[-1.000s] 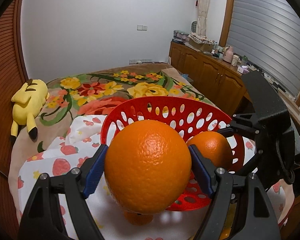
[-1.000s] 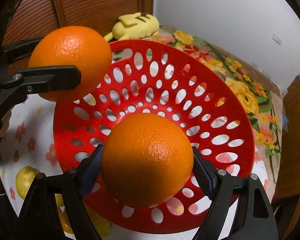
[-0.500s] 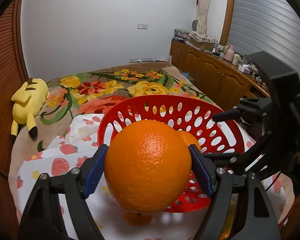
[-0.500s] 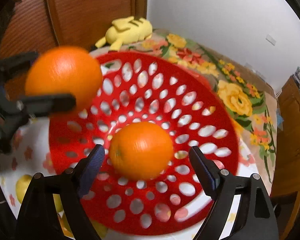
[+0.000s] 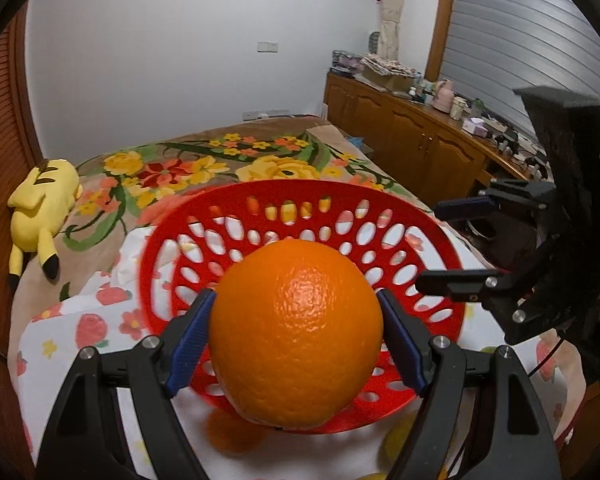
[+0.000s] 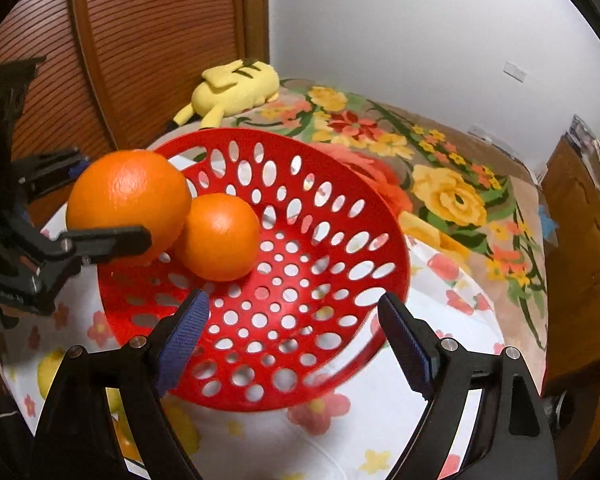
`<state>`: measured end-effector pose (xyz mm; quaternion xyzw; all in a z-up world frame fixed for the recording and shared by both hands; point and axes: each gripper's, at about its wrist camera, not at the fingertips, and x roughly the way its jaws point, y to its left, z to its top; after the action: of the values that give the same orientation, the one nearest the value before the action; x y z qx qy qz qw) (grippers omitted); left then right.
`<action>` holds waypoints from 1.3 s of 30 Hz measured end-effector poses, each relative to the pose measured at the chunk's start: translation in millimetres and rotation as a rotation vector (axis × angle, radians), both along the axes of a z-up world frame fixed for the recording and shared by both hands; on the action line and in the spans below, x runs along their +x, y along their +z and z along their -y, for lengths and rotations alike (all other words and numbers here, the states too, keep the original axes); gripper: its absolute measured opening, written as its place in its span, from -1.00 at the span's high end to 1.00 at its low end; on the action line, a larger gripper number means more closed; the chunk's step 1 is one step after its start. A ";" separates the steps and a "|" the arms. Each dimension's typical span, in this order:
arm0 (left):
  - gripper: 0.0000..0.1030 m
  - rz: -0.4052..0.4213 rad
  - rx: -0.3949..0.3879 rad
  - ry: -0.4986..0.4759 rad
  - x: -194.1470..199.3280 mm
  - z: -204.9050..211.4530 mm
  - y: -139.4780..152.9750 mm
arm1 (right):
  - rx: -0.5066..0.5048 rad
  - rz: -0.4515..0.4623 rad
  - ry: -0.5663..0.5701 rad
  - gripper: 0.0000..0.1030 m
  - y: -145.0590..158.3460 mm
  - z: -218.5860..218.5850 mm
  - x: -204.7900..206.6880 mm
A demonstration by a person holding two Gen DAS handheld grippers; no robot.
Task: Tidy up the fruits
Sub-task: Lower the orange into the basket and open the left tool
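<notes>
While the left gripper (image 5: 296,340) clamps an orange (image 5: 296,336) over the red basket's (image 6: 340,184) near-left rim, the right gripper (image 6: 296,332) hangs wide and empty; another orange (image 6: 218,238) lies inside, just beside it.

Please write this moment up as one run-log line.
left gripper: shut on large orange, over rim of red perforated plastic basket | right gripper: open, empty | smaller orange: lying in basket

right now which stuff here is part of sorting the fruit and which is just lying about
Part of the job:
- orange clamped in the left tool
- smaller orange lying in the red basket
- right tool, open

Lying about:
- yellow plush toy
- floral blanket
- wooden cabinets
</notes>
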<state>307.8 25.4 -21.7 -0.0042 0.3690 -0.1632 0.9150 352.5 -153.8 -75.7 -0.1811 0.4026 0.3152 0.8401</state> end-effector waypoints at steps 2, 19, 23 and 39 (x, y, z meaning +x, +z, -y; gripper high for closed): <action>-0.54 -0.010 -0.003 -0.015 2.0 8.9 -2.2 | 0.017 0.009 -0.011 -0.71 4.4 7.3 -0.9; -0.54 -0.178 0.003 -0.053 19.1 51.4 -31.9 | 0.079 0.041 -0.118 -0.72 16.5 68.0 -8.6; -0.55 -0.183 0.003 -0.040 20.0 53.6 -34.4 | 0.080 0.043 -0.120 -0.72 14.8 73.5 -13.6; -0.69 0.041 -0.032 0.023 -30.7 24.4 23.0 | 0.132 0.068 -0.140 -0.72 14.1 84.9 -54.4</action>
<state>277.1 1.1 1.3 -0.0195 0.3476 -0.1586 0.9239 298.1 -238.7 -61.6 -0.1073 0.3639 0.2752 0.8833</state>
